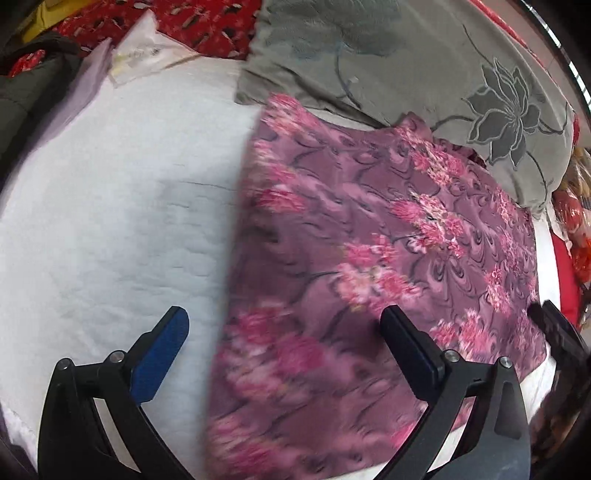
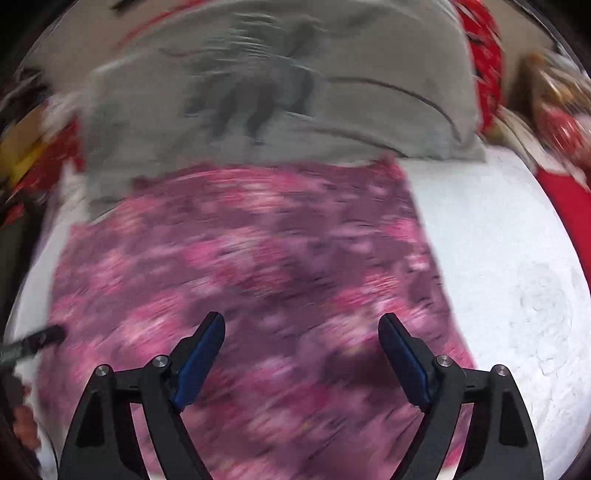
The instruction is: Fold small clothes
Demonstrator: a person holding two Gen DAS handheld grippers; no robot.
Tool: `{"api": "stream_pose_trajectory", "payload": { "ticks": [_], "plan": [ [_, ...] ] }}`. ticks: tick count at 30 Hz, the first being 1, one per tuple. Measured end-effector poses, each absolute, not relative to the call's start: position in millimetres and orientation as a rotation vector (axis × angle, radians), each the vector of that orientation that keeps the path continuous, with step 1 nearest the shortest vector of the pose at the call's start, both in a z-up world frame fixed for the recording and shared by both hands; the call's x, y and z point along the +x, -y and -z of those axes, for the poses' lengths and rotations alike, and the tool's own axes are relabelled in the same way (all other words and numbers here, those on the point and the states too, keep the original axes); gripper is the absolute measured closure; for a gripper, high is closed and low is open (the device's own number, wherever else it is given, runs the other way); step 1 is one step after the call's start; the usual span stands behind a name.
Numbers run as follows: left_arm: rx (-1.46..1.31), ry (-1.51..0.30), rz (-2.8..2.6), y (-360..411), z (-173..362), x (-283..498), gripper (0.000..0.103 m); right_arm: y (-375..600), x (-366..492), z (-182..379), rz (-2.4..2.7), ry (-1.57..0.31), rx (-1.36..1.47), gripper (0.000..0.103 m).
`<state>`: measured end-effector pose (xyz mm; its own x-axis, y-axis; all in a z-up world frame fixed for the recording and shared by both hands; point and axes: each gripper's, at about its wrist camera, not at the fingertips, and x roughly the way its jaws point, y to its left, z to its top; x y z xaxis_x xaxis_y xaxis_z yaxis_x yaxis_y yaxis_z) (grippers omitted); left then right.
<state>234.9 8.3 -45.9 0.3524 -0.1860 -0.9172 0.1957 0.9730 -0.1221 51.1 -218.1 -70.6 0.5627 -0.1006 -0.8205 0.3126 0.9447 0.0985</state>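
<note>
Garment (image 1: 369,236) flat on white sheet (image 1: 110,206) — both grippers above its near edge.
Left gripper (image 1: 284,325) spread, straddling the cloth's left edge; right gripper (image 2: 301,332) spread over its middle, nothing pinched. Long axis runs away toward the grey pillow (image 2: 295,92) — neither hand clearly nearer.

Bed covered by a white quilted sheet (image 1: 110,206), faintly creased, a stitched rosette pattern visible in the right wrist view. At the head: grey pillow (image 1: 461,81) with a dark embroidered flower and trailing stems. Behind it, red cloth with small pale and dark flecks (image 1: 207,26). To one side, a pale lilac folded cloth (image 1: 88,85) and something dark and padded (image 1: 33,85). Red bedding (image 2: 565,199) along the far edge. Clutter beyond is blurred. Light is soft and even.
</note>
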Motion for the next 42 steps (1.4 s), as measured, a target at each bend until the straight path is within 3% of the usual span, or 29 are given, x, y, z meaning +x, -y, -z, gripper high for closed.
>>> {"api": "stream_pose_trajectory", "payload": {
  "ticks": [10, 20, 21, 22, 23, 25, 37, 38, 40, 41, 42],
  "plan": [
    [-0.154, -1.197, 0.130, -103, 33, 248, 0.000, 33, 25, 81, -0.192, -1.000, -0.187, 0.016],
    [-0.171, -1.246, 0.170, -120, 37, 256, 0.000, -91, 43, 113, -0.101, -0.819, -0.552, 0.020],
    [-0.175, -1.264, 0.193, -116, 39, 261, 0.000, -93, 48, 114, -0.078, -0.803, -0.561, 0.023],
    [-0.183, -1.277, 0.213, -114, 39, 264, 0.000, -95, 52, 114, -0.057, -0.784, -0.571, 0.037],
    [-0.203, -1.296, 0.251, -110, 41, 269, 0.000, -98, 57, 116, -0.043, -0.772, -0.584, 0.059],
    [-0.242, -1.319, 0.309, -103, 42, 276, 0.000, -96, 62, 120, -0.022, -0.773, -0.601, 0.086],
    [-0.315, -1.420, 0.503, -21, 59, 313, 0.001, -68, 45, 77, 0.005, -0.580, -0.473, 0.093],
    [-0.305, -1.420, 0.519, -12, 58, 313, 0.009, -65, 45, 73, 0.003, -0.579, -0.455, 0.093],
    [-0.294, -1.427, 0.540, -3, 55, 314, 0.038, -61, 44, 70, 0.001, -0.576, -0.433, 0.093],
    [-0.281, -1.435, 0.542, 2, 54, 315, 0.068, -60, 44, 68, -0.003, -0.576, -0.422, 0.093],
    [-0.254, -1.442, 0.516, 6, 52, 315, 0.082, -59, 43, 67, -0.005, -0.576, -0.411, 0.093]
  ]
}}
